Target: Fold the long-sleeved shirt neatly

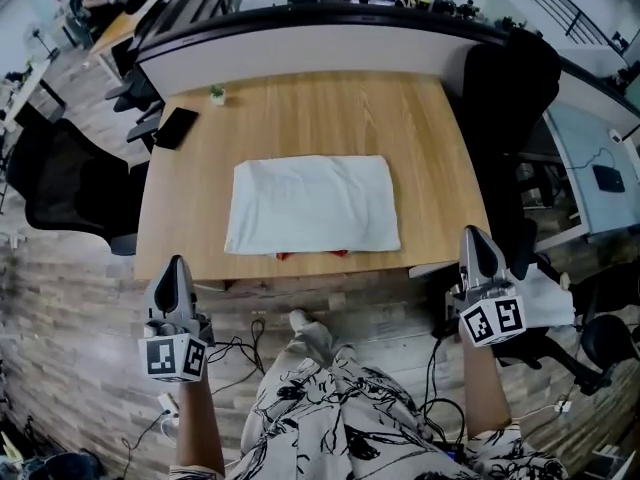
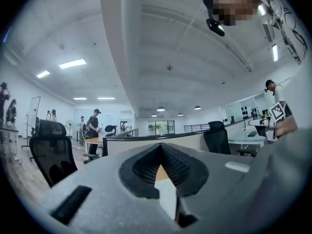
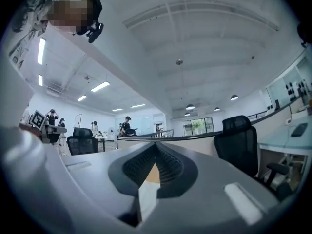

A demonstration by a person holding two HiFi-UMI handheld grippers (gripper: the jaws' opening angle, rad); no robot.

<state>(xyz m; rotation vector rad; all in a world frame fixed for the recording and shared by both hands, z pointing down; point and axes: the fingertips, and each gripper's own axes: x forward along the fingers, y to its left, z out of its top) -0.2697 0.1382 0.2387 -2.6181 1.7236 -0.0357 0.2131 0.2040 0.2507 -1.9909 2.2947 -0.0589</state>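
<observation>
The white long-sleeved shirt [image 1: 312, 204] is seen lying flat as a folded rectangle in the middle of the wooden surface [image 1: 300, 108], its long sides running parallel to the near edge. A small strip of red [image 1: 285, 255] is visible under the shirt's near hem, though what it is cannot be made out. A dark phone [image 1: 176, 127] is placed at the far left corner of the surface, with a small potted plant [image 1: 217, 94] just beyond it.

The left hand-held gripper [image 1: 178, 262] is held off the surface, near its near-left corner and well apart from the shirt. In the left gripper view its jaws [image 2: 161, 145] are clenched together at the tips, with nothing gripped between them. The right hand-held gripper [image 1: 472, 233] is held likewise at the near-right corner, clear of the shirt; in the right gripper view it [image 3: 156, 144] is also clenched and empty.

Black office chairs are seen at the left [image 1: 60, 183] and at the far right [image 1: 510, 88] of the surface.
</observation>
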